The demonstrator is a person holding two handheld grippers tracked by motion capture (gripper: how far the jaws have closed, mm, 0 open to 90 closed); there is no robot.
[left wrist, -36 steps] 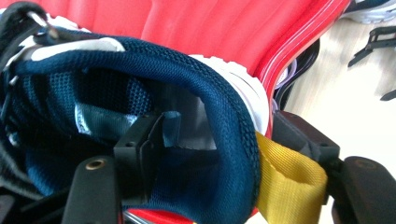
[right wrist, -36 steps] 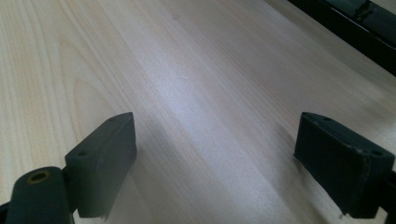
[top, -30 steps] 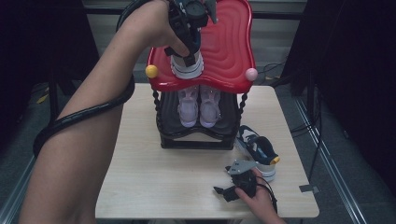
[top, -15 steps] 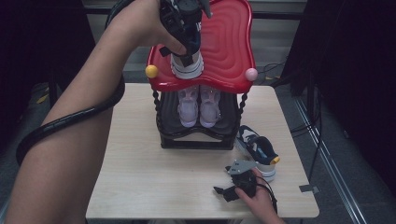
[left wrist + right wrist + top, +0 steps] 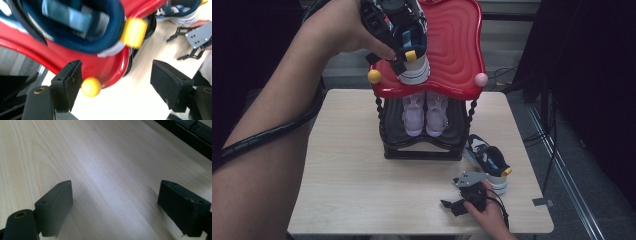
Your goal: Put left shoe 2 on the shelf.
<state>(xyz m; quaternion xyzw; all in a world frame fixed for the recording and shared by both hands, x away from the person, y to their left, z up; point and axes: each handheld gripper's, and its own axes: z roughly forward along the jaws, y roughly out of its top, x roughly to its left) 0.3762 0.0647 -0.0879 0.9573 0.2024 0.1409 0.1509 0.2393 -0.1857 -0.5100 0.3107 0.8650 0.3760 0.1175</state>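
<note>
Shoe (image 5: 412, 60) at the red rack top's (image 5: 457, 45) edge could tip off
My left fingers (image 5: 68, 85) stand spread near its heel, upper left of frame; a nudge topples it

Left claw (image 5: 116, 82) raised, right claw (image 5: 122, 210) low, both agape.

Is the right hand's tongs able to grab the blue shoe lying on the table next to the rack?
Probably yes. The right tongs rest open on the table, and the blue shoe lies just beyond them with bare tabletop between. They point away from it, so the hand would have to turn first.
</note>
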